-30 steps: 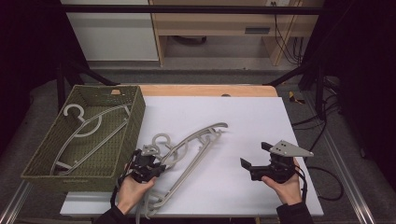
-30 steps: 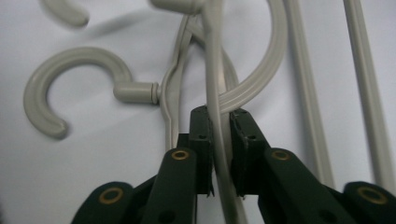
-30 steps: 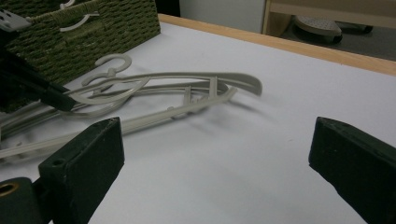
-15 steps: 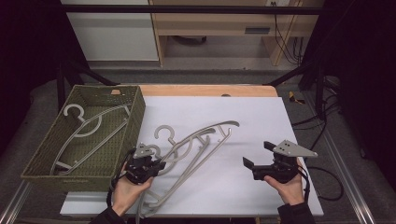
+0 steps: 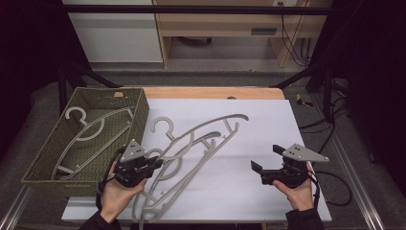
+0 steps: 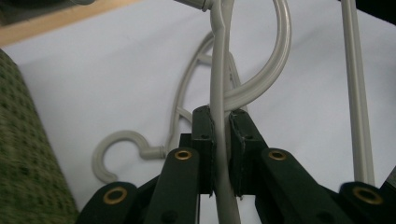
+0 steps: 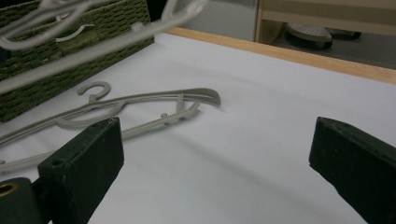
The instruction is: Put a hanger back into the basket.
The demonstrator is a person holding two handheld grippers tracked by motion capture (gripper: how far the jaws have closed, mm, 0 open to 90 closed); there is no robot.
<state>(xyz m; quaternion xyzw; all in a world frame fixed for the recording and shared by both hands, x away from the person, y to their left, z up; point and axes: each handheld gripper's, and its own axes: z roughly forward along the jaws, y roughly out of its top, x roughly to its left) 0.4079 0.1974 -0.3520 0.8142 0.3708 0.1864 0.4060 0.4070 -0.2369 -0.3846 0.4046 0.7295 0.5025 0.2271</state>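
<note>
The left gripper (image 5: 152, 165) is clenched on the bar of a grey hanger (image 6: 219, 84), raised above the white surface (image 5: 268, 124) beside the woven basket (image 5: 139, 112). I'd carry it level and lower it alongside the hanger already in there (image 5: 88, 132) (a second one lies beneath, so watch for snagging). The right gripper (image 5: 262, 161) rests released. Dark room beyond.
</note>
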